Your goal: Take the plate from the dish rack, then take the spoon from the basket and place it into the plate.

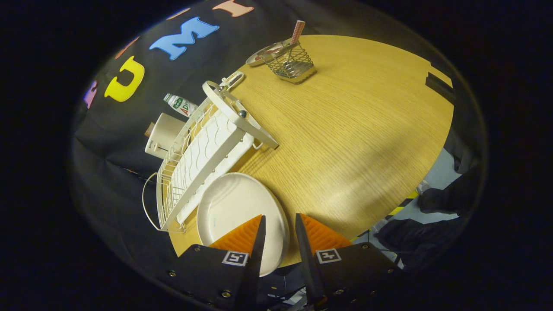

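A white plate (235, 209) sits low over the near corner of the wooden table (354, 129), right beside the white dish rack (203, 160). My gripper (279, 222) has its fingers close together with the plate's rim between them, one finger over the plate's face and the other just outside its edge. Far beyond the fingers, a wire basket (293, 65) stands on the table. The spoon (297, 31) stands upright in it, showing a red checked handle.
A shallow dish (259, 56) lies behind the basket. A plastic bottle (180, 105) and a white container (163, 134) sit behind the rack, against the wall. The table's edge runs close to the fingers, with floor and a person's dark legs (436, 203) beyond it.
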`<state>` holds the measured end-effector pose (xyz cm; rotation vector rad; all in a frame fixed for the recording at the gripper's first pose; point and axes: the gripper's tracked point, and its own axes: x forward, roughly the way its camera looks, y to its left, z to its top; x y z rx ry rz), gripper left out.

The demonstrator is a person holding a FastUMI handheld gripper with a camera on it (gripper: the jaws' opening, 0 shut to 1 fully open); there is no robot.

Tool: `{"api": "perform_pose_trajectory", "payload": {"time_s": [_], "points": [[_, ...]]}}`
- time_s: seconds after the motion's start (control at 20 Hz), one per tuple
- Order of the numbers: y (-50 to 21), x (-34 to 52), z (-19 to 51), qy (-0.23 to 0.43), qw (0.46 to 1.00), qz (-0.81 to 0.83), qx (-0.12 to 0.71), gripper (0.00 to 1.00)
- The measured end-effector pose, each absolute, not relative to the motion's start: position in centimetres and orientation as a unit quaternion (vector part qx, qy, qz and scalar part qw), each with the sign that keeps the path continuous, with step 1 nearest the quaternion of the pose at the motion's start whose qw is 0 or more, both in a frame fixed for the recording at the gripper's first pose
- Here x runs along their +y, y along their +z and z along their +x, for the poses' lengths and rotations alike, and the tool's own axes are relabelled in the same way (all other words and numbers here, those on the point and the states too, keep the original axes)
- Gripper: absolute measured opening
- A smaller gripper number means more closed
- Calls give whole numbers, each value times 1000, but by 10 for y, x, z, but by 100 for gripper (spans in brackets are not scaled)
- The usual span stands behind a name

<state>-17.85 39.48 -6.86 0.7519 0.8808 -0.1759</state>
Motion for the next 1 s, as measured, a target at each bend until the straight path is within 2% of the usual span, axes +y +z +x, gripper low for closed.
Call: {"api": "perform_pose_trajectory", "payload": {"time_s": [0.55, 1.0], "points": [[22, 309, -107, -116, 896, 337, 266, 43], [57, 210, -28, -194, 894, 363, 180, 43]]}}
